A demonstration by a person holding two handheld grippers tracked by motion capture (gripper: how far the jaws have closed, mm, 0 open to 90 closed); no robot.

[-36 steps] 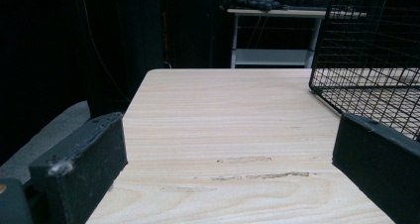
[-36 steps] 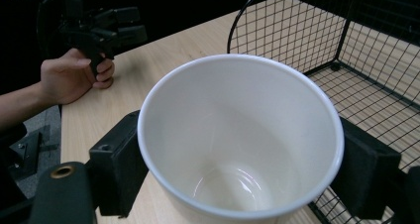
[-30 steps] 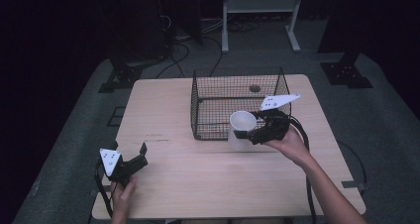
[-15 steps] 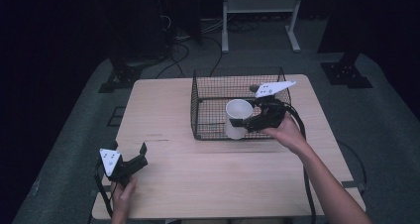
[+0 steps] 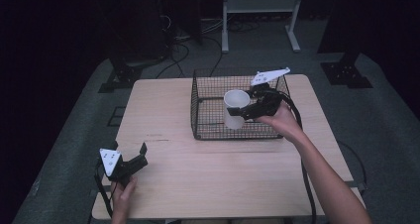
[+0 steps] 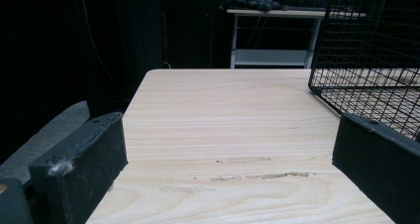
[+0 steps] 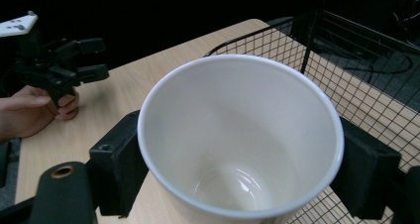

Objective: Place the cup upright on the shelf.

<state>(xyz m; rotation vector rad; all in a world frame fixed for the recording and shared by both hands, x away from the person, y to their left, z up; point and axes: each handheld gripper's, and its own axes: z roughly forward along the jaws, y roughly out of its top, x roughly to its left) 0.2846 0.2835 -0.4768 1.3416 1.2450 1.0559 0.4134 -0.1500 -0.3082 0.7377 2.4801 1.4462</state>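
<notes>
- A dark room with cables on the floor and a white rack behind; a light wooden table [image 5: 198, 184] carries a black wire basket [image 5: 208, 130] on its far right half.
- The right gripper [image 5: 247, 111] is clamped on a white cup [image 5: 236, 107], one jaw on each side of the wall just under the rim, as the right gripper view shows.
- The cup stands upright and looks empty inside. In the high view it sits over the basket's middle, but I cannot tell whether its base rests on the mesh or hangs above it.
- The left gripper [image 5: 141, 157] rests near the table's near left corner, well apart from the basket, jaws spread wide with nothing between them; the left gripper view shows bare wood between the jaws and the basket's corner off to the right.
- The step in hand seems to be setting the cup down inside the basket.
- To do it well: keep the cup level, lower it straight until the base sits flat on the mesh, and stay off the side wires.
- Let go only once the cup bears its own weight; spread the jaws evenly so neither one drags the rim sideways.
- Lift the gripper straight up afterwards, watching its cable and grey plate near the basket's far rim.
- The main risk, I judge, is tipping the cup on the uneven wire floor.
</notes>
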